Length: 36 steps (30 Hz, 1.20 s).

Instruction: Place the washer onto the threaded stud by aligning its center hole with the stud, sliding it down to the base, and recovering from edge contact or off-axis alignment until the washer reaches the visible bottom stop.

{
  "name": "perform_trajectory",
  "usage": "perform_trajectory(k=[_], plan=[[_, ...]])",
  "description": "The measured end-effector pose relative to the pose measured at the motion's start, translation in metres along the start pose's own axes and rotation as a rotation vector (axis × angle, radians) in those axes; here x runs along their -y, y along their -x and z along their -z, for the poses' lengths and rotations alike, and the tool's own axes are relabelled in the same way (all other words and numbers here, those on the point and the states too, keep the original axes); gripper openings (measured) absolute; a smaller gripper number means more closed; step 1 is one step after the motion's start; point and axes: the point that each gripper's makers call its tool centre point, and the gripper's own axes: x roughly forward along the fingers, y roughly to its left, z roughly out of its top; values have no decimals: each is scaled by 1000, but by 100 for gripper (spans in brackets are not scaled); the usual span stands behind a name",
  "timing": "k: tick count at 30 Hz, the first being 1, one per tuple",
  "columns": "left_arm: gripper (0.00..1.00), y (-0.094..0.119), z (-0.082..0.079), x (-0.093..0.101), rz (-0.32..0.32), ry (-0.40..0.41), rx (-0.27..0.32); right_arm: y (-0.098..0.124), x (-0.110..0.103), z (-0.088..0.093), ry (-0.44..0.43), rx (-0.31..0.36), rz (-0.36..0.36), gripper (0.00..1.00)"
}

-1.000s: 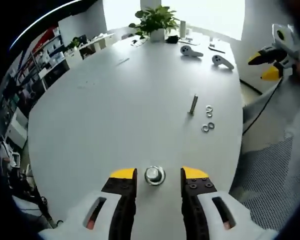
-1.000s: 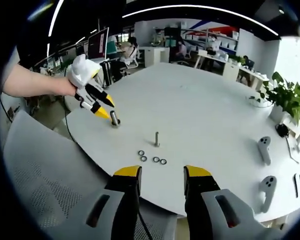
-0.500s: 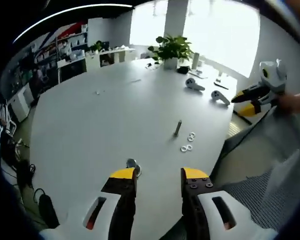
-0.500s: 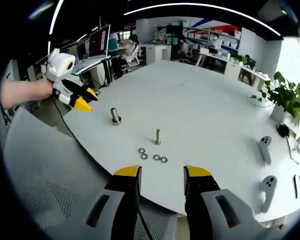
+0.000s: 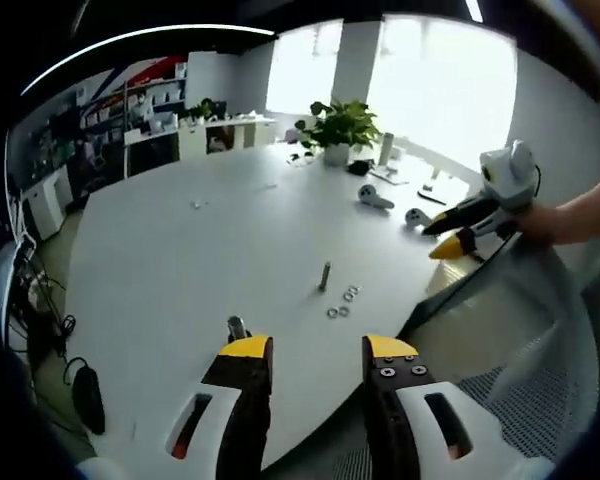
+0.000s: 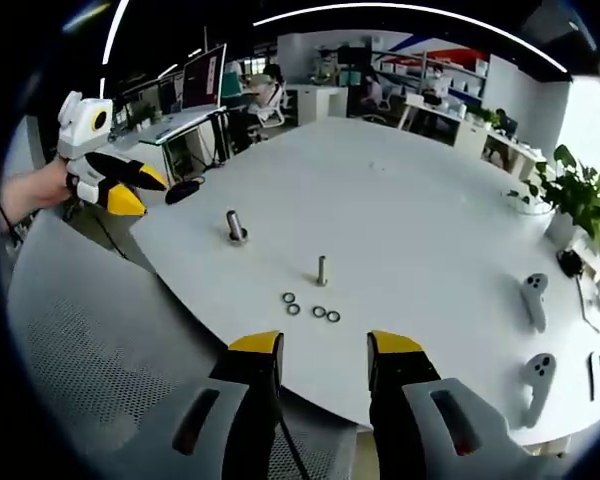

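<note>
A thin threaded stud (image 6: 322, 270) (image 5: 325, 276) stands upright on the white table (image 6: 400, 200). Several loose washers (image 6: 311, 309) (image 5: 341, 302) lie flat just in front of it. A thicker short stud (image 6: 236, 227) (image 5: 237, 327) stands near the table edge with a washer around its base. My left gripper (image 5: 318, 350) is open, off the table edge, with the short stud just beyond its left jaw. In the right gripper view the left gripper (image 6: 140, 190) hangs far left in a hand. My right gripper (image 6: 324, 345) (image 5: 438, 238) is open and holds nothing, also back from the edge.
A potted plant (image 5: 337, 125) (image 6: 570, 190) stands at the far side of the table. Two white controllers (image 6: 533, 300) (image 6: 536, 375) lie near it. A grey mesh chair (image 6: 90, 340) is below the near table edge. Office desks and shelves fill the background.
The left gripper has drawn back from the short stud, past the table edge. The right gripper has shifted slightly. Studs and washers have stayed put.
</note>
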Motion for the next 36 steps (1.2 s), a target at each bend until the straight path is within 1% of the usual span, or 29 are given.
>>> perform_trajectory(k=[4, 7, 9, 11, 13, 14, 15, 16, 17, 18, 20, 22, 23, 26, 28, 31, 33, 36], plan=[[34, 11, 4, 9, -8, -22, -8, -1, -4, 1, 3, -9, -18, 36], [35, 18, 9, 16, -2, 0, -5, -1, -4, 2, 2, -10, -23, 36], [35, 20, 12, 21, 5, -13, -12, -1, -4, 3, -1, -11, -25, 36], [35, 22, 12, 25, -1, -15, 2, -1, -5, 4, -3, -13, -30, 36], [34, 21, 8, 31, 3, 14, 42, -1, -6, 3, -4, -10, -39, 36], [34, 21, 6, 34, 5, 8, 54, -1, -6, 3, -5, -9, -44, 36], [33, 20, 5, 36, -2, -26, 61, -1, -8, 3, -10, -6, -53, 36], [33, 19, 6, 33, -22, -74, 48, -1, -9, 3, -16, -2, -61, 36], [33, 18, 8, 32, -36, -96, 38, -1, -10, 3, -21, 0, -66, 36], [32, 18, 7, 32, -43, -98, 43, -1, -11, 2, -23, 0, -70, 36], [32, 18, 4, 32, -41, -78, 62, -1, -12, 1, -21, 1, -76, 36], [33, 19, 5, 29, -39, -66, 62, 0, -12, 1, -23, 6, -77, 36], [34, 19, 7, 28, -36, -37, 62, 0, -12, 1, -25, 9, -76, 36], [36, 18, 11, 25, -48, -23, 54, -1, -15, 1, -21, 10, -86, 36], [36, 17, 12, 27, -47, -32, 50, -1, -16, -1, -13, 16, -93, 36], [36, 13, 19, 30, -43, -76, 9, -1, -19, -1, -30, 19, -109, 36], [36, 12, 22, 32, -40, -80, -5, 0, -20, -3, -24, 31, -111, 36], [36, 13, 23, 30, -43, -80, -8, 1, -23, -5, -16, 39, -116, 36]])
